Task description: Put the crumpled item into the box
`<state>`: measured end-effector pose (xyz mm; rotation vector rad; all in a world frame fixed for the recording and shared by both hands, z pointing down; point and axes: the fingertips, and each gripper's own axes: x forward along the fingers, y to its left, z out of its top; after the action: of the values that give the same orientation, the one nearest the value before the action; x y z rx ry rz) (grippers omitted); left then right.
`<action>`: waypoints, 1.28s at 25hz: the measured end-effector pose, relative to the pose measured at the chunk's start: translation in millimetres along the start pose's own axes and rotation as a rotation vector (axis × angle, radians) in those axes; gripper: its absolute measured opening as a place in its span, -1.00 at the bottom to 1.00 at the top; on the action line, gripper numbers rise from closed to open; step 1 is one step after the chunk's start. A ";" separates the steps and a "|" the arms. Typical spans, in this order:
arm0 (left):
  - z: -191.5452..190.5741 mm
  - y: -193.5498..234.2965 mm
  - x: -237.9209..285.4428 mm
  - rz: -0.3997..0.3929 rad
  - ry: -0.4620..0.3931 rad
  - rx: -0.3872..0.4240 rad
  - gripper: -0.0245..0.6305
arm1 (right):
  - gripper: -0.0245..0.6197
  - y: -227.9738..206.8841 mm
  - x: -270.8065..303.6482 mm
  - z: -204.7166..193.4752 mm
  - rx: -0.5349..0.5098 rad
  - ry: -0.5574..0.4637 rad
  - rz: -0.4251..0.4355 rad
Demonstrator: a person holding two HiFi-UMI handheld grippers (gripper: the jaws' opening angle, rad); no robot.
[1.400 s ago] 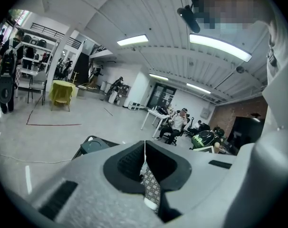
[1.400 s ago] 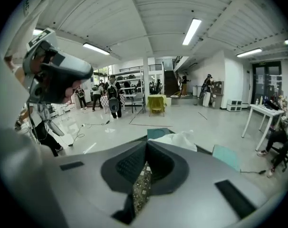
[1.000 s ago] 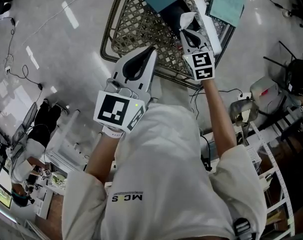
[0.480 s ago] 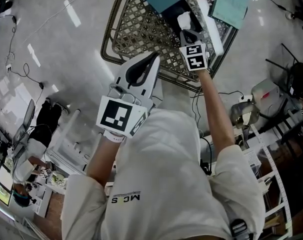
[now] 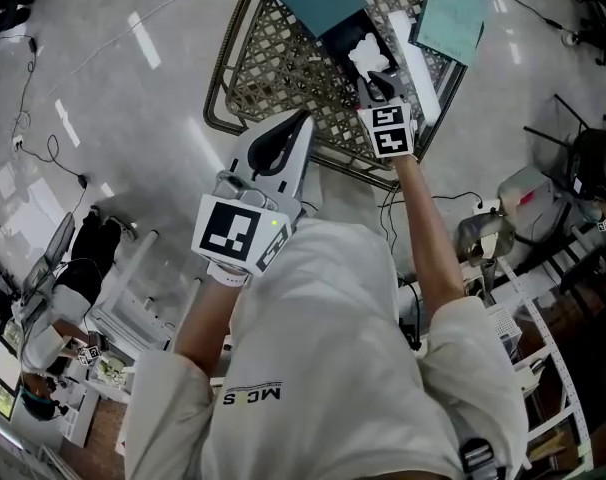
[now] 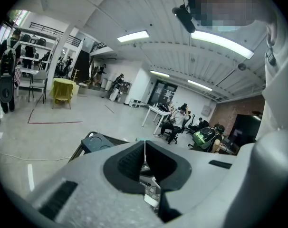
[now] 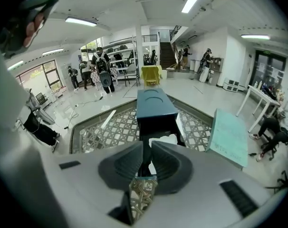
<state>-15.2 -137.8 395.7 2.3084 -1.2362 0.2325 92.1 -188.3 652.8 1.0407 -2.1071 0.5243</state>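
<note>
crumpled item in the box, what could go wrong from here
The crumpled item lies just past the tips of the right hand-held gripper, whose jaws are only narrowly apart; pulling back could snag it and drag it out of the box. It sits close to the box's near edge, so a bump might tip it out.

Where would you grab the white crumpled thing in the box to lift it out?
I'd pinch a raised fold on top of the white crumpled thing, coming straight down from above. It lies inside the dark box, whose walls block the sides, so only the open top is free. Its puffy wrinkles should give the right gripper soft ridges to close on.
</note>
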 end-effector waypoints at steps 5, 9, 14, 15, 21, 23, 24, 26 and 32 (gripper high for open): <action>7.1 -3.8 -11.1 -0.006 -0.026 0.004 -0.84 | -0.73 9.6 -36.5 27.1 -0.019 -0.068 -0.002; 16.0 -9.4 -19.3 -0.013 -0.044 0.013 -0.84 | -0.76 17.9 -74.1 56.0 -0.072 -0.121 0.001; 27.8 -13.9 -32.7 -0.022 -0.070 0.026 -0.84 | -0.79 29.9 -129.9 100.5 -0.094 -0.234 -0.012; 30.0 -14.1 -34.0 -0.024 -0.076 0.032 -0.84 | -0.79 30.8 -141.2 110.5 -0.094 -0.261 -0.018; 38.0 -11.0 -41.6 -0.027 -0.101 0.063 -0.84 | -0.83 36.5 -208.0 147.6 -0.109 -0.375 -0.049; 43.2 -9.5 -43.9 -0.029 -0.110 0.074 -0.84 | -0.83 40.4 -227.4 160.0 -0.113 -0.408 -0.056; 45.7 -8.8 -45.3 -0.029 -0.115 0.079 -0.84 | -0.83 42.3 -237.4 166.2 -0.110 -0.428 -0.061; 49.5 -6.7 -47.6 -0.028 -0.124 0.085 -0.84 | -0.83 43.3 -256.1 175.0 -0.095 -0.469 -0.079; 56.9 0.0 -53.2 -0.021 -0.148 0.096 -0.84 | -0.83 36.8 -295.8 174.9 -0.035 -0.557 -0.158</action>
<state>-50.4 -127.9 326.9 2.4578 -1.2970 0.1185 112.1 -123.4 314.0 1.4430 -2.4622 0.1205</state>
